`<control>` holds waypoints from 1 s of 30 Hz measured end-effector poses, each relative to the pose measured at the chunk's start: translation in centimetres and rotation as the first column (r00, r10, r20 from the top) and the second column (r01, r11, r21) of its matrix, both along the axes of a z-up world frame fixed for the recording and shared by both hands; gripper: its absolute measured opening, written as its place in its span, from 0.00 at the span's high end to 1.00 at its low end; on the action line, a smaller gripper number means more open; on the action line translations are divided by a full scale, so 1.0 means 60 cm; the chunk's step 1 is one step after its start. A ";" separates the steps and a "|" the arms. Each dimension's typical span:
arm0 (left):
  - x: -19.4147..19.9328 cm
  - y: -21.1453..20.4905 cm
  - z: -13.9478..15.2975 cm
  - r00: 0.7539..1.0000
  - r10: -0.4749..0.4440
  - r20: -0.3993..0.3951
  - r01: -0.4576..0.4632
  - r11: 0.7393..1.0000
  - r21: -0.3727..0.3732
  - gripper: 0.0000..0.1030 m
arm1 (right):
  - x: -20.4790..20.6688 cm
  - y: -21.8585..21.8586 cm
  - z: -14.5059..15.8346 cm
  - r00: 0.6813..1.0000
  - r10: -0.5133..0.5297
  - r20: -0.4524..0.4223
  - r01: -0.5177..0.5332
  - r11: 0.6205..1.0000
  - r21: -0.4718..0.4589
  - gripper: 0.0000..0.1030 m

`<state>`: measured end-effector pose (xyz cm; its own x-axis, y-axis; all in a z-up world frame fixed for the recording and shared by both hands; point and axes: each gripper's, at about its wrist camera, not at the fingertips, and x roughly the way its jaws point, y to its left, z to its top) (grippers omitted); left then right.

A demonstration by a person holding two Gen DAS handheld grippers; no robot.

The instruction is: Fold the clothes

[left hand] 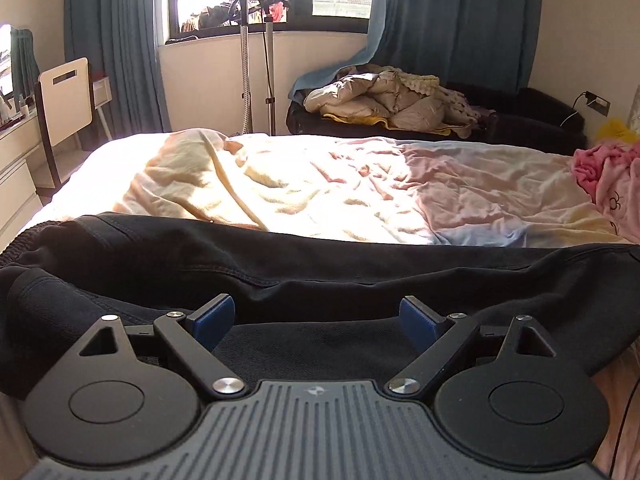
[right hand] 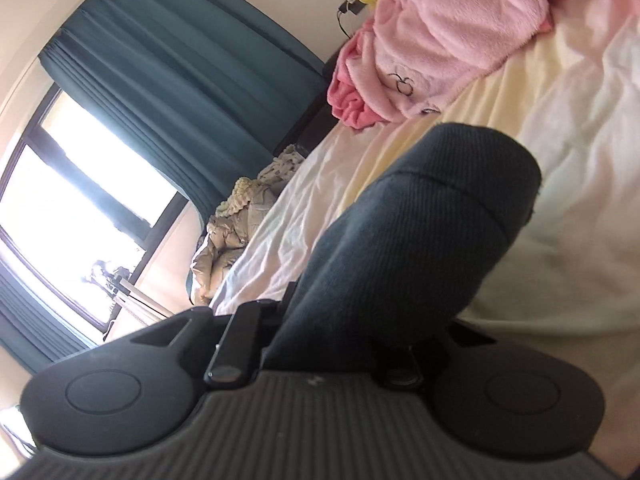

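Left view: your left gripper [left hand: 316, 318] hovers spread wide, empty, over the dark garment [left hand: 320, 268] lying along the bed [left hand: 320, 184] edge. Right view: your right gripper [right hand: 352, 336] pinches its ribbed cuff [right hand: 432, 220]. It's soft and floppy; grab the hem.

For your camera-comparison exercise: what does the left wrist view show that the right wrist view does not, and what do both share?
Only the left wrist view: the open left gripper over the spread dark garment, a chair and a stand by the window. Only the right wrist view: the right gripper shut on a ribbed dark cuff. Both: the bed sheet, pink clothing and blue curtains.
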<state>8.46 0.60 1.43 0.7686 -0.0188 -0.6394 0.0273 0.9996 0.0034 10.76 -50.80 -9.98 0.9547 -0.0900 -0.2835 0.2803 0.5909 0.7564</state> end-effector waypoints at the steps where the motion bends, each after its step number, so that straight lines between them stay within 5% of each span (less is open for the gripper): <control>1: 0.009 -0.005 -0.013 1.000 0.002 -0.016 -0.002 1.000 0.002 0.11 | 0.001 -0.001 -0.002 1.000 0.000 -0.007 0.000 1.000 -0.002 0.85; 6: 0.036 -0.014 -0.080 0.996 0.017 -0.090 -0.014 0.999 0.041 0.11 | 0.013 -0.021 -0.061 0.990 -0.008 -0.143 0.016 0.998 0.057 0.85; 9: 0.046 -0.009 -0.114 0.992 0.025 -0.127 -0.019 0.999 0.050 0.11 | 0.014 -0.024 -0.074 0.989 -0.013 -0.149 0.026 0.996 0.081 0.84; 15: 0.050 -0.022 -0.140 0.989 0.018 -0.145 -0.003 0.995 0.103 0.06 | 0.017 -0.009 -0.067 0.985 -0.024 -0.172 0.026 1.000 0.010 0.82; 24: 0.058 -0.009 -0.147 0.986 0.007 -0.165 0.002 0.998 0.057 0.03 | 0.019 0.018 -0.050 0.979 -0.061 -0.197 0.038 0.993 -0.114 0.82; 30: 0.060 0.000 -0.133 0.987 -0.009 -0.162 0.012 1.000 0.015 0.03 | 0.025 0.066 0.016 0.982 -0.087 -0.168 0.030 0.948 -0.317 0.83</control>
